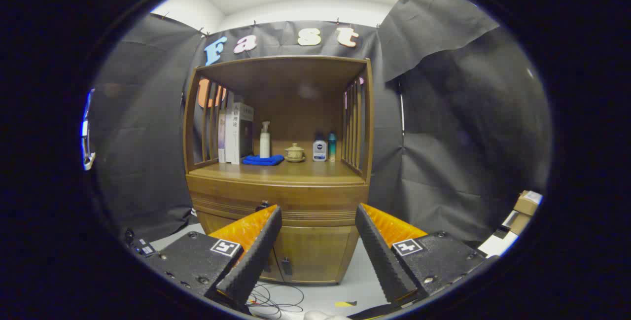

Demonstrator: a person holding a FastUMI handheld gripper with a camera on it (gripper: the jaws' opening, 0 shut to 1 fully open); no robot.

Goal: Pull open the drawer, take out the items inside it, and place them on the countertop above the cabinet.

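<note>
A wooden cabinet (pixel 278 189) stands straight ahead against the black cloth wall. Its drawer (pixel 315 200) sits shut under the countertop (pixel 296 171), with a small dark handle (pixel 262 206) showing just above the left finger's tip. My gripper (pixel 318 216) is open, some way in front of the cabinet, with nothing between its fingers. The lower cabinet doors (pixel 308 253) show in the gap between the fingers.
On the countertop, at the back, stand several books (pixel 236 132), a white pump bottle (pixel 265 140), a folded blue cloth (pixel 262 160), a small lidded ceramic cup (pixel 295 153) and two small bottles (pixel 325 148). Cables (pixel 276 298) lie on the floor. Cardboard boxes (pixel 526 202) sit far right.
</note>
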